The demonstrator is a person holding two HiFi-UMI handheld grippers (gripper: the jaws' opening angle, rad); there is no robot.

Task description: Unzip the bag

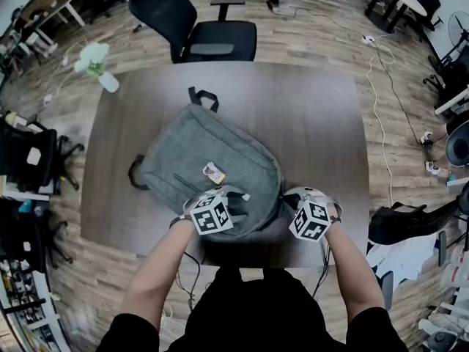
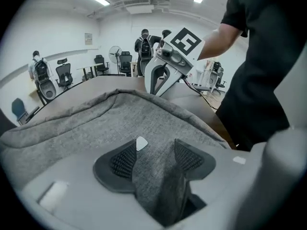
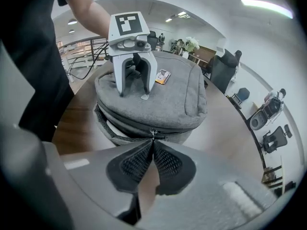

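A grey backpack (image 1: 194,156) lies flat on the brown table (image 1: 315,123). My left gripper (image 1: 226,195) stands open on the bag's top face near its near end, and grey fabric (image 2: 144,123) lies under and between its spread pads. In the right gripper view, the left gripper (image 3: 133,94) has both its fingers set apart on the bag (image 3: 172,97). My right gripper (image 3: 152,145) is shut at the bag's near side on the zipper pull (image 3: 152,134). To the left of the slider the zip gapes a little.
A small printed card (image 1: 214,173) lies on the bag. A black office chair (image 1: 212,35) stands beyond the table, with a white vase of flowers (image 1: 99,64) at the table's far left corner. Cables and a dark bag (image 1: 410,222) lie on the floor at the right.
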